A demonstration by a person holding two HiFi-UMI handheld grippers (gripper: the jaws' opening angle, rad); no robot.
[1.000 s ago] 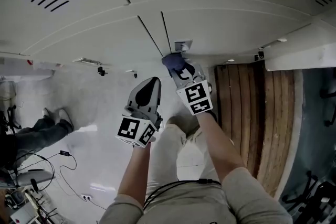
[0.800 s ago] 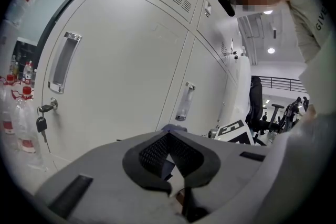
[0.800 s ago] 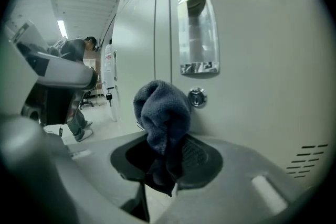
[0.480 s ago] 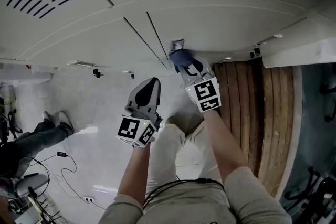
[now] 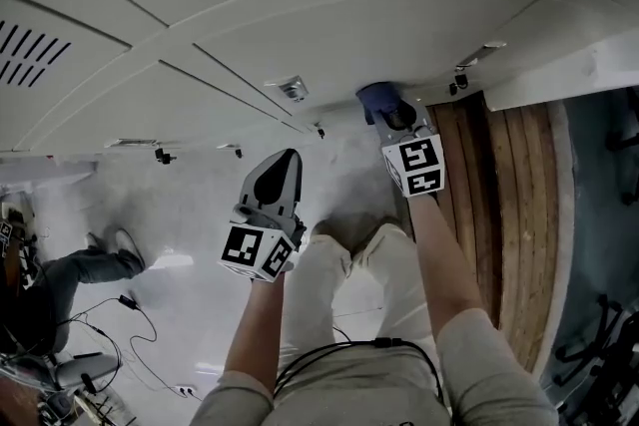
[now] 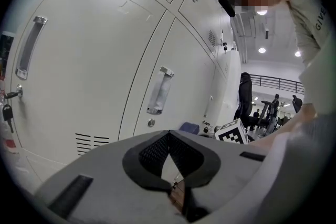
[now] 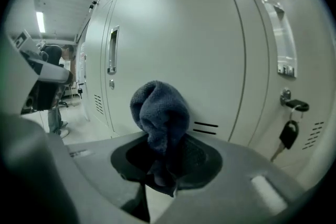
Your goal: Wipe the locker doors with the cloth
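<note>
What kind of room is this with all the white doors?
Probably a locker room, maybe at a gym: rows of white locker doors, a key hanging from one lock, and seemingly exercise machines behind.

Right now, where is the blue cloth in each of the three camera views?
Head view: the cloth is upper centre-right, held by the right gripper at the locker doors.
Left gripper view: cloth small, low centre, left of the marker cube.
Right gripper view: cloth centre, bunched between the jaws.
Shared landmark: the white locker doors.
</note>
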